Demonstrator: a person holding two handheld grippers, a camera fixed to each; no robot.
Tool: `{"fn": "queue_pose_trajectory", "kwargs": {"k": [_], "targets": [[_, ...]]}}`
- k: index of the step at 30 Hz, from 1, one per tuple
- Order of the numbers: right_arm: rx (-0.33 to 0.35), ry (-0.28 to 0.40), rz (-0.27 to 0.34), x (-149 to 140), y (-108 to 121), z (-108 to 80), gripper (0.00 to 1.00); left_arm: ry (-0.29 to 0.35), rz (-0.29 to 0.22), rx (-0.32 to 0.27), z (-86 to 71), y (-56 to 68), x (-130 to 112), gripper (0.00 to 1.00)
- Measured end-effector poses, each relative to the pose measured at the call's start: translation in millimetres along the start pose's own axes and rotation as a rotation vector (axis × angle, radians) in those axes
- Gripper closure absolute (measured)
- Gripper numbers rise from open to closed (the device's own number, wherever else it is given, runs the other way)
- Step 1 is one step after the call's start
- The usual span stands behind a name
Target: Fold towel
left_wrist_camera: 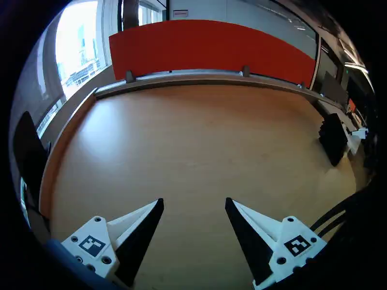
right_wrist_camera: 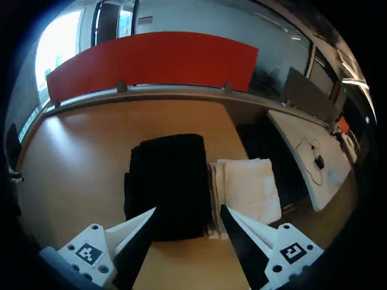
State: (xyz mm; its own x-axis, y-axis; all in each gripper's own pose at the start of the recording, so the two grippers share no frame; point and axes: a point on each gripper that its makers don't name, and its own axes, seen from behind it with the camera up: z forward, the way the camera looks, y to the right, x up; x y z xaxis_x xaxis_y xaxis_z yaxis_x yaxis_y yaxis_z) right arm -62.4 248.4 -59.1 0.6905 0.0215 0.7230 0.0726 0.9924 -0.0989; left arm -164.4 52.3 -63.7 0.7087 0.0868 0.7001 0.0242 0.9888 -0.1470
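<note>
Towel piles number two on the wooden table, one black towel folded just ahead of the right gripper, one white towel folded close against its side, both grippers spread wide and empty, the left gripper over bare tabletop.

black towel: folded, laid flat on wooden table | white towel: folded, laid flat just beside the black one
</note>
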Motion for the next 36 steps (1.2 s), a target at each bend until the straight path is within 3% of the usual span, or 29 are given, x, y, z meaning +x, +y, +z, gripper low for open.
{"fn": "queue_pose_trajectory", "kwargs": {"k": [12, 24, 36], "targets": [[-0.055, 0.165, 0.123, 27.8, -15.7, -3.6, 0.08, 0.013, -0.002, 0.003, -0.2, -0.2, 5.4, 0.06], [-0.087, 0.219, 0.137, 31.1, -23.9, -2.2, 0.08, 0.034, -0.011, 0.009, 0.5, -3.5, 11.9, 0.06], [-0.1, 0.357, 0.182, 55.6, -29.0, -14.2, 0.08, 0.077, -0.027, 0.025, -1.8, -10.3, 22.6, 0.06]]}}
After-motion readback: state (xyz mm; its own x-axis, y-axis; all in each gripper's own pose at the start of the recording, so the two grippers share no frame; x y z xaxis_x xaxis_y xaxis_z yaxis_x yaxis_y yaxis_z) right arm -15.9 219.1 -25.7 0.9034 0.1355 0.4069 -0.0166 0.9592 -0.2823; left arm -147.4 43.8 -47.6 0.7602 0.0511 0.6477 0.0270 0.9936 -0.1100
